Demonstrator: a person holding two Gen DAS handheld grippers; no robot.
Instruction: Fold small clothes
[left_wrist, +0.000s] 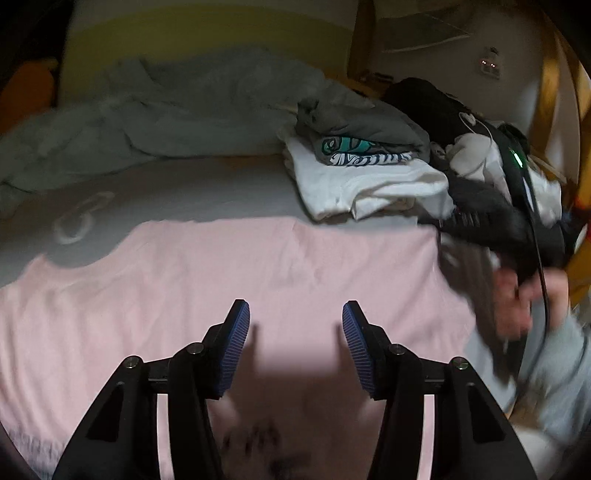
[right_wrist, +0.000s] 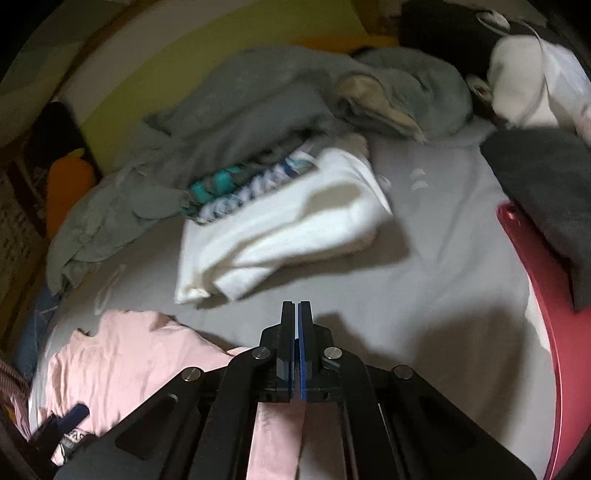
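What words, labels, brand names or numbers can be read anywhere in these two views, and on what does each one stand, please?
None can be read with confidence.
White lettering on the folded dark shirt in the stack: too blurred and distorted to read.
Teal print on the shirt above it: a graphic, no legible letters.
Dark print on the pink shirt between the left gripper's fingers: smeared, unreadable.
Small print near the pink shirt's edge: too small to read.

A pale pink garment (left_wrist: 229, 266) is spread flat across the lower frame on the grey bed; folded white and grey clothes (left_wrist: 362, 166) are stacked at upper right.
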